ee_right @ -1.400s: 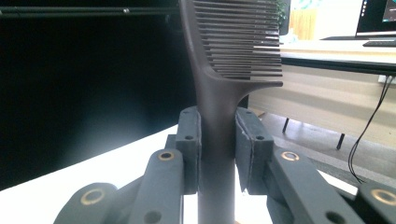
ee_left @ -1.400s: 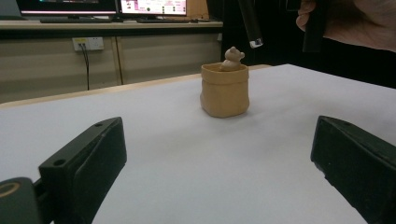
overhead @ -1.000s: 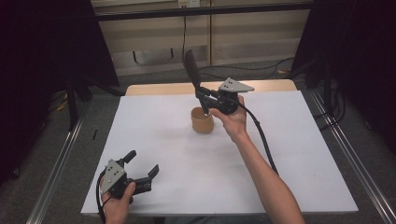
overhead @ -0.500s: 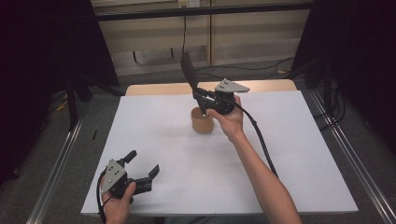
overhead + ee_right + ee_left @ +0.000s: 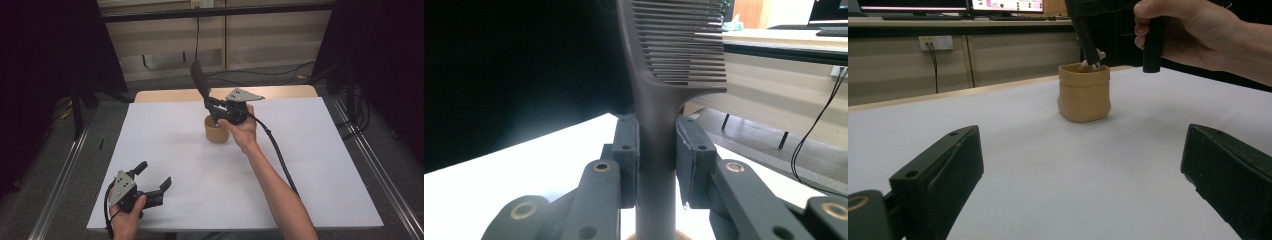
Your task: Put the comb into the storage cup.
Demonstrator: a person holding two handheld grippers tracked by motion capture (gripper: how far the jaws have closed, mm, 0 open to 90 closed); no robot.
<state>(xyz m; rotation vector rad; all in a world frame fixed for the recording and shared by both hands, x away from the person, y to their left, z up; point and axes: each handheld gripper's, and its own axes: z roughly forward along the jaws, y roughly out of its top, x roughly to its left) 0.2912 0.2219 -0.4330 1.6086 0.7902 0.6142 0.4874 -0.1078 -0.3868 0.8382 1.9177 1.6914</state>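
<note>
Standing comb [image 5: 200, 80] handle-down in tan cup [image 5: 216, 131].

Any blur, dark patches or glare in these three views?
High view: even light on the table, sides dark. Left gripper view: near jaws soft, cup sharp. Right gripper view: comb teeth slightly soft, left background black, no glare.

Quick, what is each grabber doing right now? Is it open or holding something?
Left gripper: open, holding nothing, low over the white table.
Right gripper: shut on the black comb, its handle end at the tan cup.
</note>
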